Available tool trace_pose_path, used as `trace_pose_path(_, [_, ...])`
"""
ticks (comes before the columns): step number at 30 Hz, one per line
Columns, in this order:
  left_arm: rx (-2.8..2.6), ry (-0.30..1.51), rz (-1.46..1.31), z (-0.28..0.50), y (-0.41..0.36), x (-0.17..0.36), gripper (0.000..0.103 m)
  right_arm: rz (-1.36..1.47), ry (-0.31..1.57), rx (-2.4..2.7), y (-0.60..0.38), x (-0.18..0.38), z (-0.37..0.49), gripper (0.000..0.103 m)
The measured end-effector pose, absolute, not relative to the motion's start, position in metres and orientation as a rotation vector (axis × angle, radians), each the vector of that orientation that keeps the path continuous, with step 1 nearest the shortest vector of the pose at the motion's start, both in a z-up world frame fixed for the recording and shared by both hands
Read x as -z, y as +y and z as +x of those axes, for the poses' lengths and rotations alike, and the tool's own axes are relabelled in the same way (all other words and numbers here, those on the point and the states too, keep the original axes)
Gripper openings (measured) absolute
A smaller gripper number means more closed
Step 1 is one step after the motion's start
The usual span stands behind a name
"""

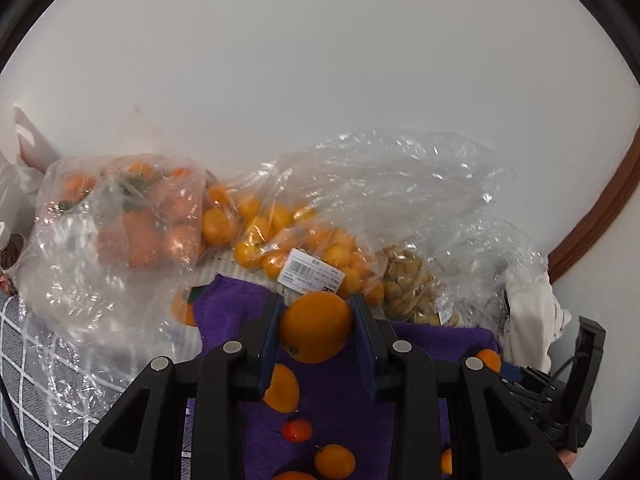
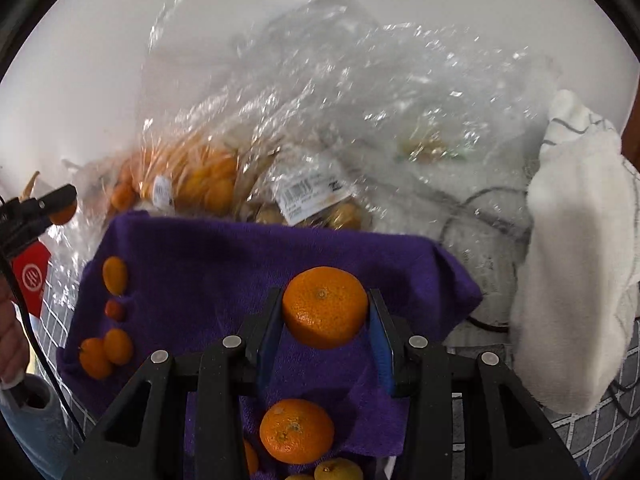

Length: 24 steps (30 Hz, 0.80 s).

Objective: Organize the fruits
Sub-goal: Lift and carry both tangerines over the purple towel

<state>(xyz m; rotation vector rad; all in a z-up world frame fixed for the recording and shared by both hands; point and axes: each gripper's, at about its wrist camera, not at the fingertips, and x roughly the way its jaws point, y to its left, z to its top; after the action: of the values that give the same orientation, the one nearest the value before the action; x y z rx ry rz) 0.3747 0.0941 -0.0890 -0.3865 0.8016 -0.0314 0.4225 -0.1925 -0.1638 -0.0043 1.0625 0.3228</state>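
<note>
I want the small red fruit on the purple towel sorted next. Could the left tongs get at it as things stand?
Probably not yet. The small red fruit lies uncovered on the purple towel, just under the left tongs, but they are shut on an orange fruit, which must be put down first.

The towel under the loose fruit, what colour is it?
Purple; the towel shows best in the right wrist view.
</note>
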Motion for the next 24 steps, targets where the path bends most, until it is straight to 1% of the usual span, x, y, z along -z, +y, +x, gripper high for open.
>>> trace_pose_path(8, [0.077, 0.903, -0.328, 0.386, 0.07, 0.11, 0.033, -0.037, 1.085, -0.3, -0.196, 0.176, 0.426, 0.041])
trace_pose_path(14, [0.091, 0.969, -0.26, 0.39, 0.047, 0.126, 0.033, 0.022, 1.109, -0.315, -0.21, 0.182, 0.429, 0.041])
trace_pose_path(24, [0.091, 1.026, -0.17, 0.392, 0.022, 0.141, 0.033, -0.018, 1.114, -0.314, -0.203, 0.185, 0.426, 0.041])
